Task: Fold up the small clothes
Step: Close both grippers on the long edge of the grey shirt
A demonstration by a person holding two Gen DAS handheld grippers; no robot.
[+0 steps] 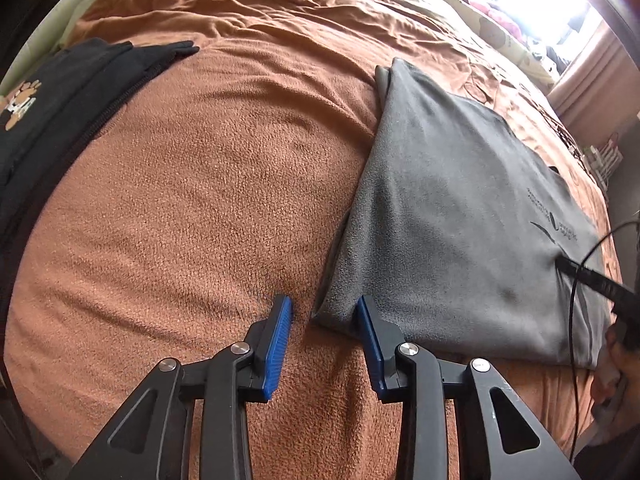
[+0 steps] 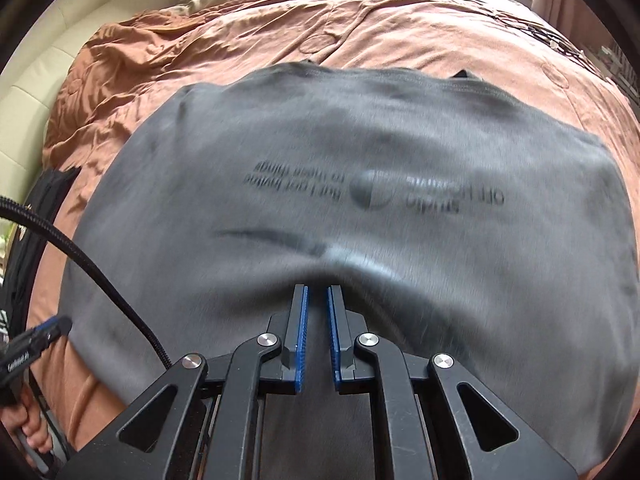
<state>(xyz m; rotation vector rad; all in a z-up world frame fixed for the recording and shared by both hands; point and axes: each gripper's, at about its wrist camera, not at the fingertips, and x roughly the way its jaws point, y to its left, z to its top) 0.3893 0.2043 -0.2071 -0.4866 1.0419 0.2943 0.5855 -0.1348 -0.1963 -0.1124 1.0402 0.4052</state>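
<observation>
**Left jaws straddle the shirt's corner; right jaws pinch its near edge**

The left gripper (image 1: 324, 308) stands partly open, its blue pads on either side of the near left corner of the grey T-shirt (image 1: 452, 216), not yet pressing on it. One pad sits over bare brown blanket (image 1: 180, 208), the other over grey cloth. If the jaws close from here, they may catch only the top layer, or gather blanket pile along with the shirt, and the fold would drag the bedding. A black garment (image 1: 48, 104) lies well apart at the far left, out of harm's way.

The right gripper (image 2: 318, 292) is nearly closed, with a ridge of the shirt's near edge bunched up between its pads. The grip looks thin; a sideways pull could let the fabric slip out or skew the printed front. The cable (image 2: 100, 264) at the left might snag as well.
</observation>
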